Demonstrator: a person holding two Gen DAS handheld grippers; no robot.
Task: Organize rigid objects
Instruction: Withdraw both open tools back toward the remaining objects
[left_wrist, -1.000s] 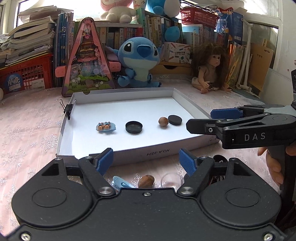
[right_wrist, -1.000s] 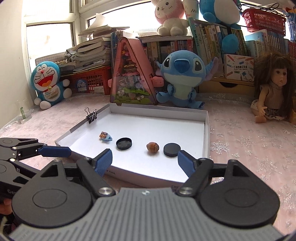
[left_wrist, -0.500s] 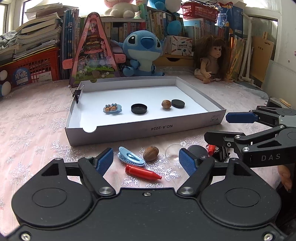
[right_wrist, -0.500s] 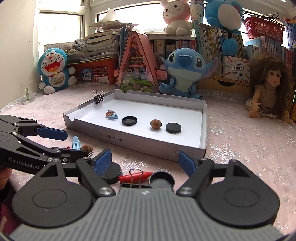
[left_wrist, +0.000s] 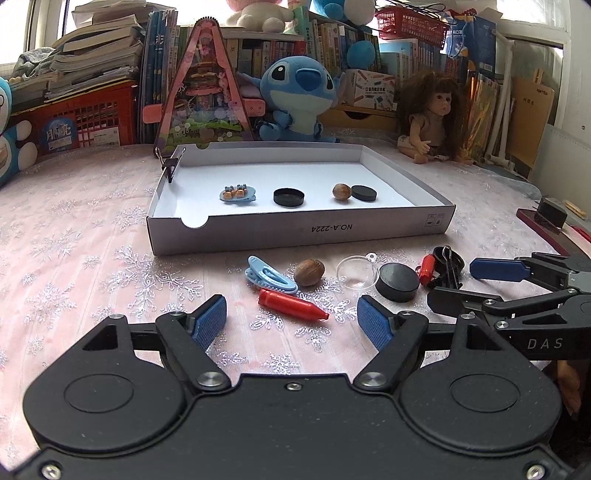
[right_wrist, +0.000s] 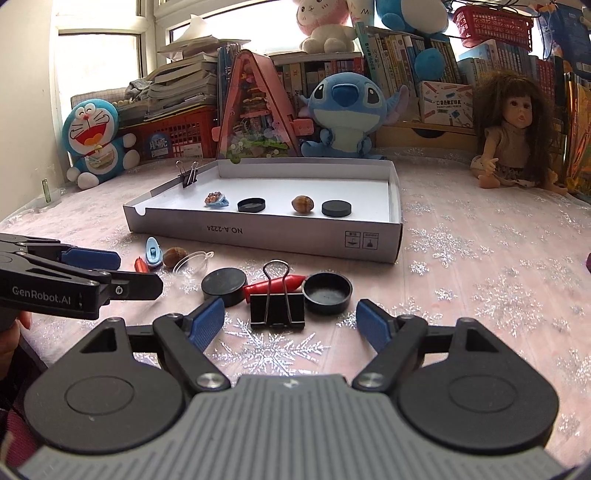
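A bench (left_wrist: 74, 229) under a pink cloth with silver snowflakes carries a shallow white tray (left_wrist: 295, 230) in the middle; its far edge meets a wall of books, a red crate (left_wrist: 85, 122), a blue plush (left_wrist: 295, 96), a triangular toy house (left_wrist: 203, 96) and a doll (left_wrist: 432, 114), with windows behind. Inside the tray, left to right, lie a small blue charm (left_wrist: 237, 193), a black cap (left_wrist: 289, 196), a nut (left_wrist: 341, 191) and a black disc (left_wrist: 364, 192), and a binder clip (left_wrist: 170, 166) grips its left wall. On the cloth just near of the tray sit a blue clip (left_wrist: 269, 276), a second nut (left_wrist: 309, 272), a clear dome (left_wrist: 357, 274), a black puck (left_wrist: 398, 282), a red crayon (left_wrist: 291, 304), a second red crayon (right_wrist: 273, 283) under a black binder clip (right_wrist: 277, 308), and an open black cap (right_wrist: 327, 293). The left gripper (left_wrist: 291, 319) hovers with jaws wide and empty, the first crayon just ahead between them. The right gripper (right_wrist: 290, 319) has its jaws wide but closing, nothing pressed between them, the black binder clip just ahead. Cloth lies bare to the left of the tray and on the right near the doll; the bench's right edge shows beyond the right gripper.
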